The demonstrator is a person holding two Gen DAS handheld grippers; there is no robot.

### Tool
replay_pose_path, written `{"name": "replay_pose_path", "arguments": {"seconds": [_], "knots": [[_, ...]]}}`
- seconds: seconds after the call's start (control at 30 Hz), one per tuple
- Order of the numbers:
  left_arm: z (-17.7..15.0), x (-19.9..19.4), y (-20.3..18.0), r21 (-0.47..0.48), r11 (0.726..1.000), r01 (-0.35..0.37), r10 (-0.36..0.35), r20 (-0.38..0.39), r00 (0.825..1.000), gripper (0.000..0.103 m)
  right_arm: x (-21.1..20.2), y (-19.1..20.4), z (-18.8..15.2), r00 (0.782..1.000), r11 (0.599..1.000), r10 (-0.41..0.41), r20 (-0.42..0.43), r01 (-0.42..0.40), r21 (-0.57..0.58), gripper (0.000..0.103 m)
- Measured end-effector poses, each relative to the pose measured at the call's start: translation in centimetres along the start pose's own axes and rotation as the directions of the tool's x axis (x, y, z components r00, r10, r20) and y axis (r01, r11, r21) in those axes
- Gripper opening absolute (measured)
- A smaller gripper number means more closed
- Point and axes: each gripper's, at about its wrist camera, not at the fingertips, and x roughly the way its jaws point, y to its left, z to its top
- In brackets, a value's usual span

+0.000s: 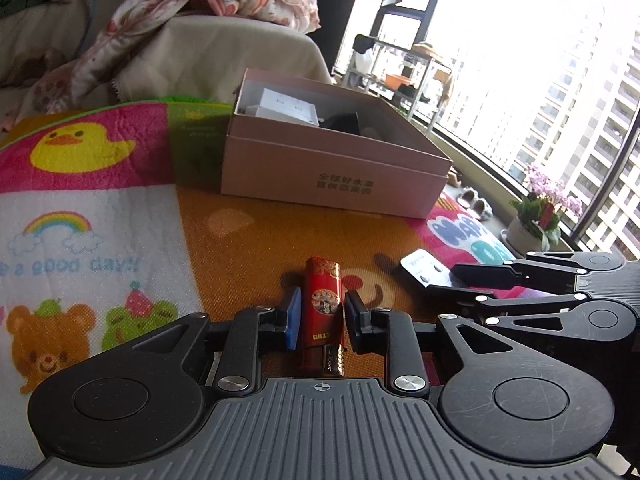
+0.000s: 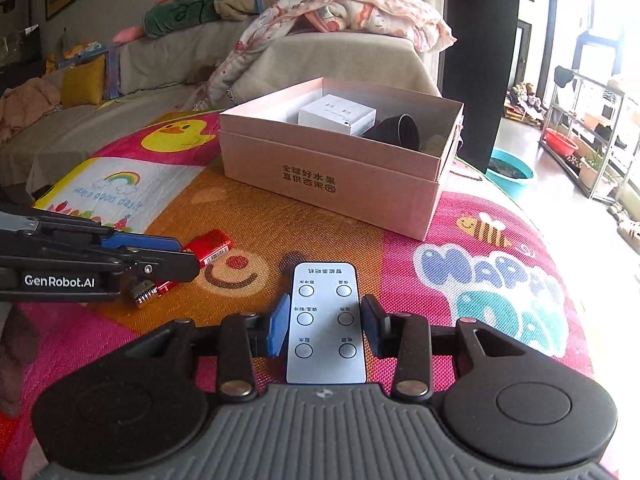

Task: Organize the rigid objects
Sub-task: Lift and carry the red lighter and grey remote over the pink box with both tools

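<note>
Left claw [image 1: 320,314] first: clenched on lighter [image 1: 322,280], pads against its two long sides, metal head toward the camera. Appears to lie flat on mat [image 1: 248,240], near the front, well short of box [image 1: 332,176].

Likely trouble on this side: slick, narrow casing, so easy to let slip or twist once off the mat. Could nose down and drop if lifted fast. Worth keeping level.

Further along, at the box: open top, but a tall front wall. Too low an approach would catch the rim, shove the box back, or knock the load loose. Inside, white carton [image 2: 338,118] and dark cup [image 2: 400,130] fill the far half; front half looks free. Dropping from height risks a bounce off either one.

Between the claws: very little room, linkages nearly side by side. Heading for the box together risks a knock, enough to jar either grip.

Right claw [image 2: 325,320]: grasping remote [image 2: 325,280] by its thin edges, front end reaching past the pads. Cannot tell whether clear of the mat yet. Thin slab held edgewise, so prone to pivot or pop out under a squeeze or jolt. Rightward, mat curving off the tabletop edge close by; a fumbled remote could slide over it to the floor.
</note>
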Motion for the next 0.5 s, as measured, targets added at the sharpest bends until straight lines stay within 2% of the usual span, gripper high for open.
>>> {"name": "replay_pose_path", "arguments": {"seconds": [0.2, 0.5], "knots": [[0.2, 0.2, -1.1, 0.059, 0.997, -0.042, 0.043, -0.025, 0.999, 0.027, -0.1, 0.0, -0.2, 1.0, 1.0, 0.0, 0.011, 0.0, 0.004, 0.04], [-0.2, 0.3, -1.9, 0.117, 0.99, -0.078, 0.08, -0.013, 0.997, 0.027, -0.2, 0.0, -0.4, 1.0, 1.0, 0.002, 0.017, -0.002, 0.009, 0.041]]}}
